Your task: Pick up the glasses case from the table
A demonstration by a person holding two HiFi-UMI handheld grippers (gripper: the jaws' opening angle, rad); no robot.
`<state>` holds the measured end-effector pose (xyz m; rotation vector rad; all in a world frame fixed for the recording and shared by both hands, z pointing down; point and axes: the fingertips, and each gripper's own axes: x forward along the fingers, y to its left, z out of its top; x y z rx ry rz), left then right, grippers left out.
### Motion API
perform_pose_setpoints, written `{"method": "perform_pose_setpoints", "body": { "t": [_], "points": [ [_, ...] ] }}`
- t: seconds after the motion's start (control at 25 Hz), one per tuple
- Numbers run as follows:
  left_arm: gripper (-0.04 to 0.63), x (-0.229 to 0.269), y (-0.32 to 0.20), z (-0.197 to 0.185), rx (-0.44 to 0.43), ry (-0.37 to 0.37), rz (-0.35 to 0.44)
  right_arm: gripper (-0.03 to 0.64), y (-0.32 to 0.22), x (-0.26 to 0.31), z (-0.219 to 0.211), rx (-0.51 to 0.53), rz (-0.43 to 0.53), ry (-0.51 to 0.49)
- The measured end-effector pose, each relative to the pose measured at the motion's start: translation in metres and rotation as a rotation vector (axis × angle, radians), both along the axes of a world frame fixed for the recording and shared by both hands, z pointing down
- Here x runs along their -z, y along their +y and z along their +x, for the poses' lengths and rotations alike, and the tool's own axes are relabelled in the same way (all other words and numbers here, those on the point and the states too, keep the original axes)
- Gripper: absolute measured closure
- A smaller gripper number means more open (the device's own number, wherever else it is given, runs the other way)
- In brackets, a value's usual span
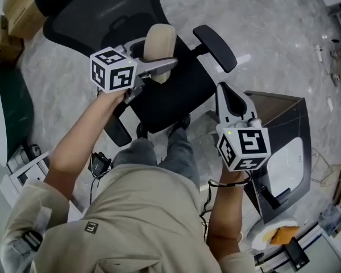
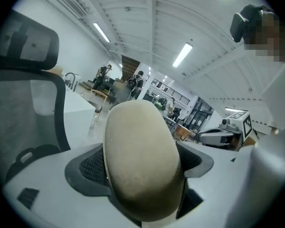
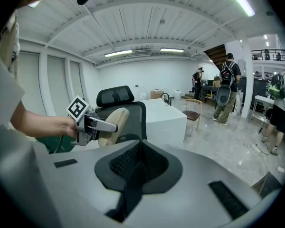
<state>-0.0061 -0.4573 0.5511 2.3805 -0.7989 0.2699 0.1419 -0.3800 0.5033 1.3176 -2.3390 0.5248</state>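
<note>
The beige, rounded glasses case (image 1: 159, 42) is held up in the air, above a black office chair. My left gripper (image 1: 157, 65) is shut on it; in the left gripper view the case (image 2: 140, 160) fills the space between the jaws and hides their tips. The right gripper view shows the same case (image 3: 112, 124) held beside the chair's headrest. My right gripper (image 1: 225, 91) hangs lower and to the right. Its jaws are shut on nothing, with the dark pads (image 3: 143, 161) pressed together.
The black office chair (image 1: 171, 95) stands right below both grippers on a marbled floor. A dark table (image 1: 287, 111) with a white device on it lies at the right. A white table (image 3: 167, 119) and several walking people (image 3: 225, 90) are farther off.
</note>
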Motion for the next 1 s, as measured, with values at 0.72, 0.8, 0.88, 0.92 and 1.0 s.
{"method": "perform_pose_setpoints", "body": {
  "t": [0.72,0.8,0.88,0.92,1.0],
  "points": [
    [0.143,0.168,0.071,-0.024,-0.13,0.018,0.295,0.592,0.029,0.104,-0.027,-0.018,0.173,0.027],
    [0.143,0.184,0.081,-0.026,-0.147,0.007,0.333,0.592,0.032,0.113,-0.031,-0.015,0.188,0.03],
    [0.143,0.198,0.09,-0.029,-0.159,-0.005,0.373,0.592,0.035,0.121,-0.034,-0.013,0.204,0.033],
    [0.143,0.204,0.094,-0.031,-0.163,-0.01,0.39,0.592,0.036,0.125,-0.036,-0.013,0.211,0.033],
    [0.143,0.215,0.103,-0.038,-0.165,-0.018,0.419,0.594,0.039,0.132,-0.041,-0.01,0.223,0.032]
  ]
}}
